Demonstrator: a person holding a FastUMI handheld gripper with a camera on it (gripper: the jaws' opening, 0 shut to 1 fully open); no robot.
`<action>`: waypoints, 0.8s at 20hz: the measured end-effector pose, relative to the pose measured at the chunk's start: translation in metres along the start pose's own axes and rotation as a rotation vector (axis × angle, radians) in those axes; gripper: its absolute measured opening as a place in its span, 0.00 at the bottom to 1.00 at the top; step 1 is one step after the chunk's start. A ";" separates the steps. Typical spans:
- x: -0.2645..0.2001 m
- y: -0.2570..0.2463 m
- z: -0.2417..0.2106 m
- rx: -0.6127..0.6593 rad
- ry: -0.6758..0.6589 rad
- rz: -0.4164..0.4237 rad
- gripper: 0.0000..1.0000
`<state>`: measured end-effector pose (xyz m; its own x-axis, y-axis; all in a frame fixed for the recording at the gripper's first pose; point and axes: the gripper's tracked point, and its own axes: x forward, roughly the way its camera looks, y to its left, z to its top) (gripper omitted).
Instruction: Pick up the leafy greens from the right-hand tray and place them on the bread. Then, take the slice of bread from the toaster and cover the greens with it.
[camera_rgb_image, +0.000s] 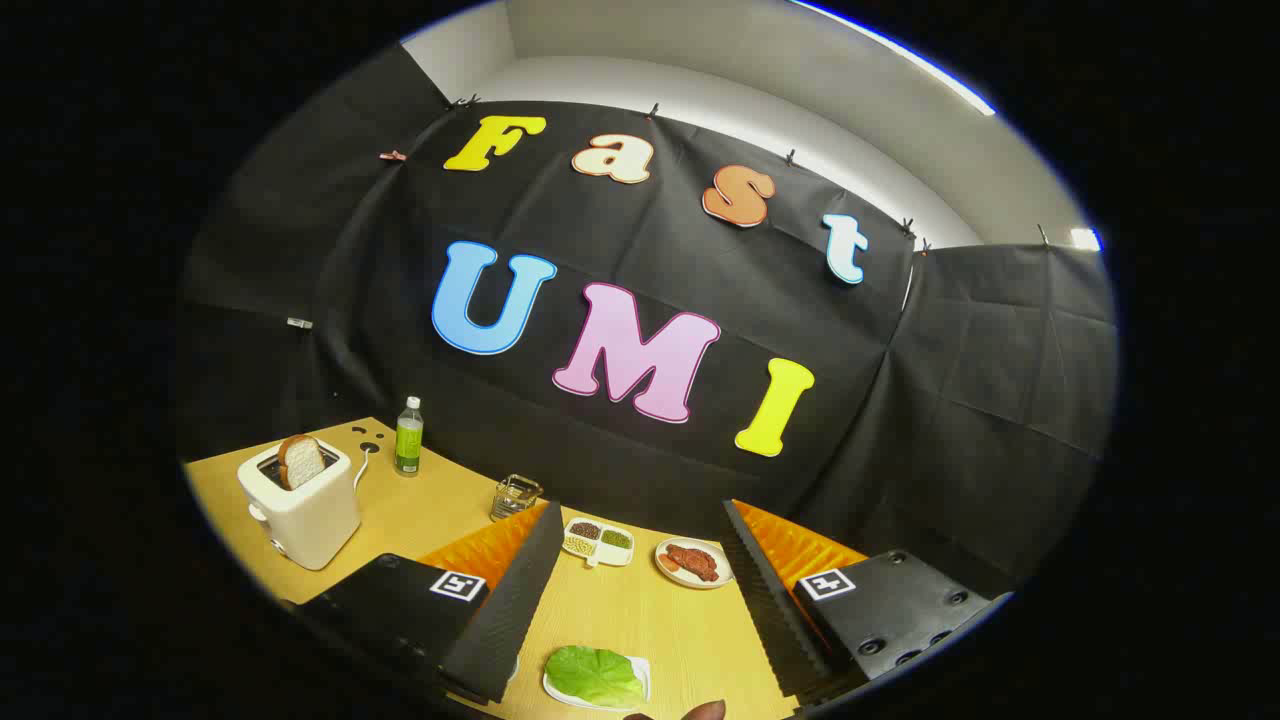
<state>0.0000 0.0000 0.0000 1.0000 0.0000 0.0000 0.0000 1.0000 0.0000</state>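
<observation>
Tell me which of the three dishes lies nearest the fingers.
The white tray holding the green lettuce leaf, between the open hand-held gripper fingers; the other two dishes sit beyond.

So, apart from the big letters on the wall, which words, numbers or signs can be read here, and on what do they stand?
None can be read.
Bottle: label too small to read.
Toaster: no text visible.
Square markers on the gripper: coded patterns, not words.
The gripper's fingers are open, with the leafy greens between them.
</observation>
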 end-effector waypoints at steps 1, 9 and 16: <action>0.000 0.001 0.000 0.003 0.002 0.002 0.97; -0.003 0.000 -0.003 0.014 0.006 0.007 0.97; -0.001 -0.002 -0.005 0.015 0.007 0.010 0.97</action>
<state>-0.0014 -0.0016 -0.0054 0.9999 0.0103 -0.0069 -0.0102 0.9998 0.0148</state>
